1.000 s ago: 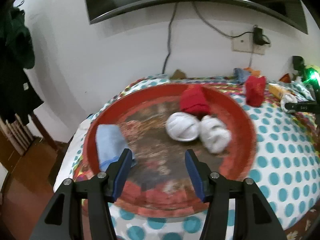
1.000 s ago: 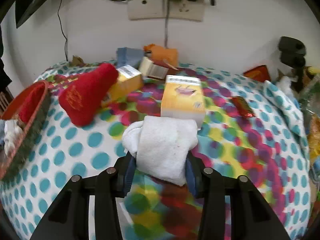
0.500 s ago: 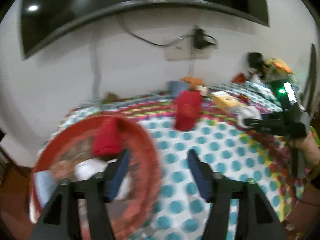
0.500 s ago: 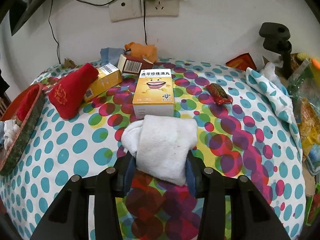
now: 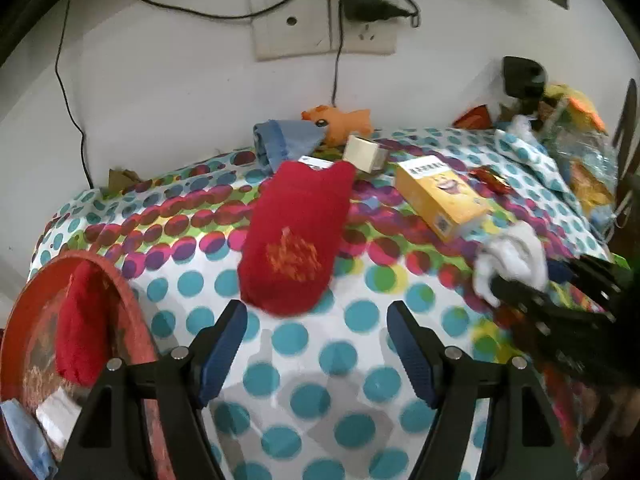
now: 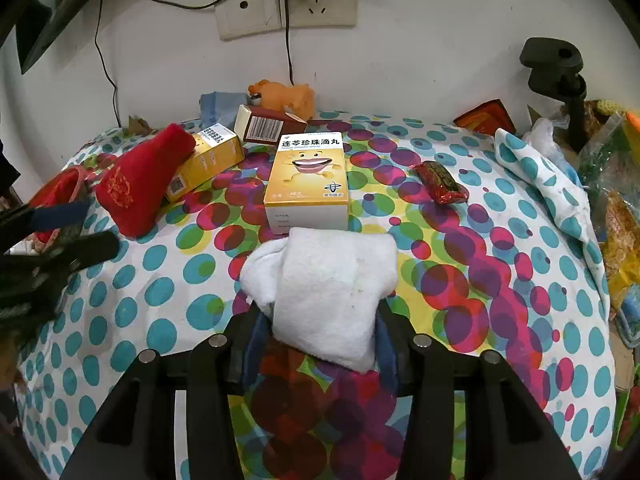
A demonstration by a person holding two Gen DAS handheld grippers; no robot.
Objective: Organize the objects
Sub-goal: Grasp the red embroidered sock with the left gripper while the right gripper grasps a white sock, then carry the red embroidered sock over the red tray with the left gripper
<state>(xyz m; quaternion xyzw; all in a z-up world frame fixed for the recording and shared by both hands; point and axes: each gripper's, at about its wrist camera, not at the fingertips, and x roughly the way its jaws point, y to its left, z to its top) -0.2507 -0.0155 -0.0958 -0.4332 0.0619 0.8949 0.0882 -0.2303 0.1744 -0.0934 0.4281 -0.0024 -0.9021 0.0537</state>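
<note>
Gripping nothing, my left gripper [image 5: 316, 344] is hanging wide open just short of the red sock [image 5: 294, 236], which is lying on the dotted cloth [image 5: 352, 432] with its toe pointing at me; I am lining the gap up with it because, as I judge it, that sock belongs with the other soft things. Off to my far left the red tray [image 5: 132, 308] is sitting at the cloth's edge, already carrying another red sock [image 5: 82, 324] against its rim, so that looks like the place for collecting socks. Moving rightward, behind the red sock a smaller yellow box [image 6: 208, 160] is lying partly under it, a blue cloth [image 5: 284, 142] and an orange toy [image 5: 340, 120] are resting near the wall, and a yellow box [image 6: 306, 178] is lying flat in the middle. Just in front of that box my right gripper [image 6: 316, 344] is squeezing the white sock [image 6: 328, 284] between its pads, closed only as far as the folded bundle allows; I am holding it low over the cloth, probably ready for carrying across to the tray. Further right, a dark red wrapper [image 6: 440, 182] is lying well apart.
</note>
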